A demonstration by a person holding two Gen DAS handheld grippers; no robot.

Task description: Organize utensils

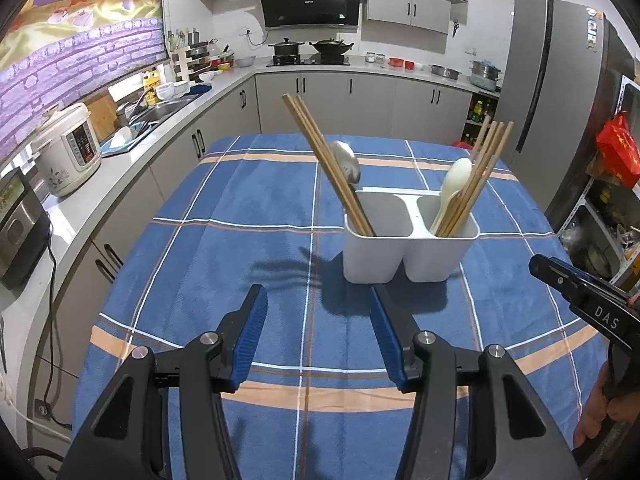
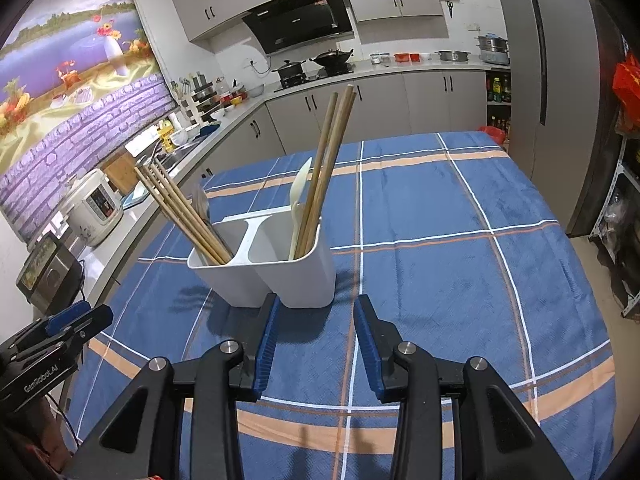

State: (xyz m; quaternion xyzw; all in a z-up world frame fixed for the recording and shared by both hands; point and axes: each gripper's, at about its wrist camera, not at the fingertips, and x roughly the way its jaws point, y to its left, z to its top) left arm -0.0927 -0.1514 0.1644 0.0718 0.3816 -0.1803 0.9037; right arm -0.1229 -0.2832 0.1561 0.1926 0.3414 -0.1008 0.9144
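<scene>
Both of your tools are empty with their blue pads apart: the left tool (image 1: 318, 334) hovers over the blue checked table (image 1: 248, 208) short of the white two-compartment holder (image 1: 404, 248), and the right tool (image 2: 316, 340) sits closer in, its left pad just in front of the holder's near wall. The utensils are mixed across the two compartments, so the sorting is judged not finished. From the left wrist view, the left compartment holds a bundle of wooden chopsticks (image 1: 324, 156) leaning left with a metal spoon (image 1: 347, 160) behind them, and the right compartment holds a cream plastic spoon (image 1: 454, 184) beside a second bundle of chopsticks (image 1: 482, 172) fanning up to the right. No loose utensils show on the cloth in either view. If you mean to put like with like, the likely next step is to lift one spoon or one chopstick bundle out and across. Go for the spoon first: it stands alone, whereas the chopsticks will splay if you pinch only some of them. Come in from above, close on the bowl or upper handle where it clears the sticks, and pull along the handle's own lean rather than straight up, so you do not lever against the rim. The holder looks light and may tip or slide on the cloth; steady its far wall with your other tool before you pull. Keep the two tools from crossing over the holder.
</scene>
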